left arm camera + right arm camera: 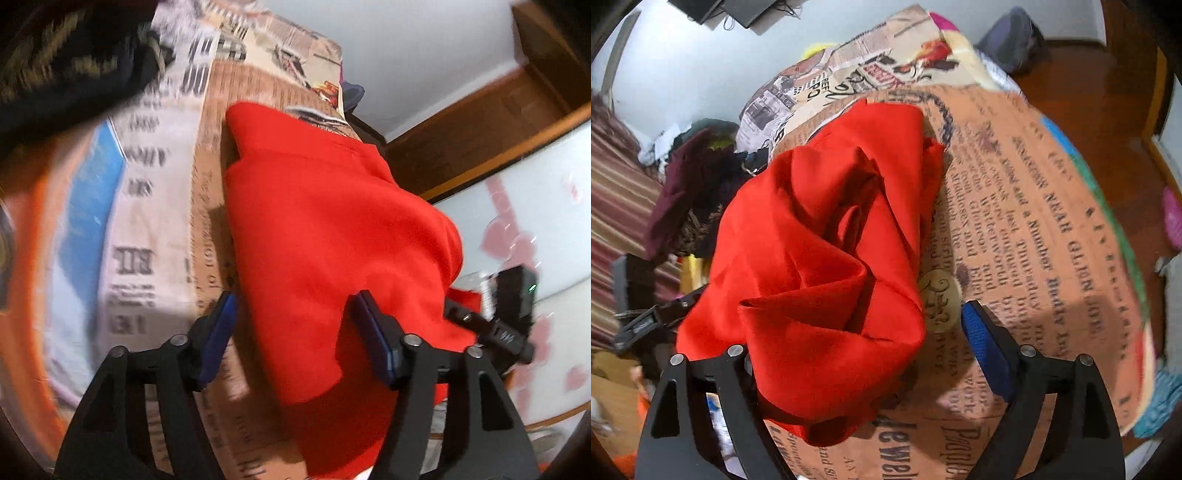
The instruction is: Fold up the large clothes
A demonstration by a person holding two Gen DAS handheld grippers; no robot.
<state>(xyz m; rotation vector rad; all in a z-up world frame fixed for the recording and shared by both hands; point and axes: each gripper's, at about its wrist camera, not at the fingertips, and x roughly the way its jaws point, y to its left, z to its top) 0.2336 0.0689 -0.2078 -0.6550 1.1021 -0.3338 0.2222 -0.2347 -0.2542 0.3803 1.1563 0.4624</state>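
Observation:
A red garment (332, 229) lies bunched on a table covered with newspaper-print cloth (155, 221). My left gripper (295, 295) stands open over the garment's near part, and its blue pads (373, 332) do not press the cloth. In the right wrist view the same red garment (820, 258) is crumpled in loose folds on the printed cloth (1034, 221). My right gripper (860, 310) is open wide. Its right blue pad (986, 347) is bare, and the cloth drapes over and hides the left finger. Each gripper shows at the edge of the other's view: the right gripper (498, 314), the left gripper (639, 321).
A pile of dark clothes (690, 192) sits at the table's far left, and a dark knit piece (66, 55) is close to the left camera. Wooden floor (1089, 92) and a pink object (1172, 218) lie beyond the table's right edge. A frosted panel (535, 203) stands nearby.

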